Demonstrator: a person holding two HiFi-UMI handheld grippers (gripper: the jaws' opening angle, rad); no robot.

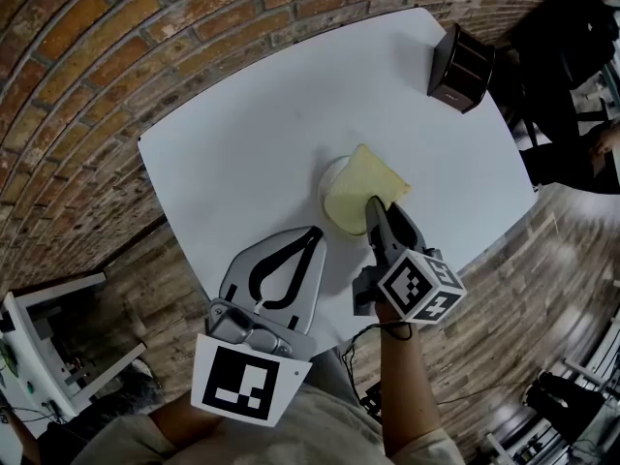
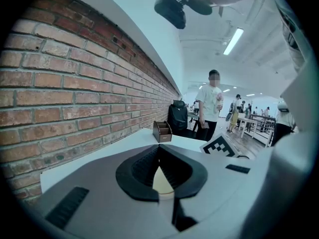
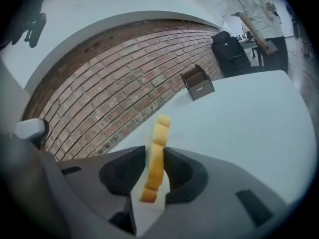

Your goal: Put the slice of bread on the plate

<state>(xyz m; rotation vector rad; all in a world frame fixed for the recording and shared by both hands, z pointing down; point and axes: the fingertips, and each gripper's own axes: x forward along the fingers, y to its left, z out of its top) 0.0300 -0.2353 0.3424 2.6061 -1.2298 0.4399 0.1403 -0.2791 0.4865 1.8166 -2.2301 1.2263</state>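
Note:
The slice of bread (image 1: pixel 373 184), pale yellow with a darker crust, lies over the white plate (image 1: pixel 326 184) near the middle of the white table. My right gripper (image 1: pixel 376 207) reaches it from the near side and is shut on its near edge. In the right gripper view the slice of bread (image 3: pixel 159 133) stands edge-on between the two dark pads, which sit close against it on both sides. My left gripper (image 1: pixel 315 232) rests on the table left of the plate, tips together and nothing held; its shut jaws (image 2: pixel 159 151) point across the table.
A dark brown wooden box (image 1: pixel 462 68) stands at the table's far right corner. A brick wall runs along the table's far and left sides. A black backpack (image 1: pixel 557 37) and a standing person (image 2: pixel 209 108) are beyond the box. The table's right edge (image 1: pixel 504 221) is near the plate.

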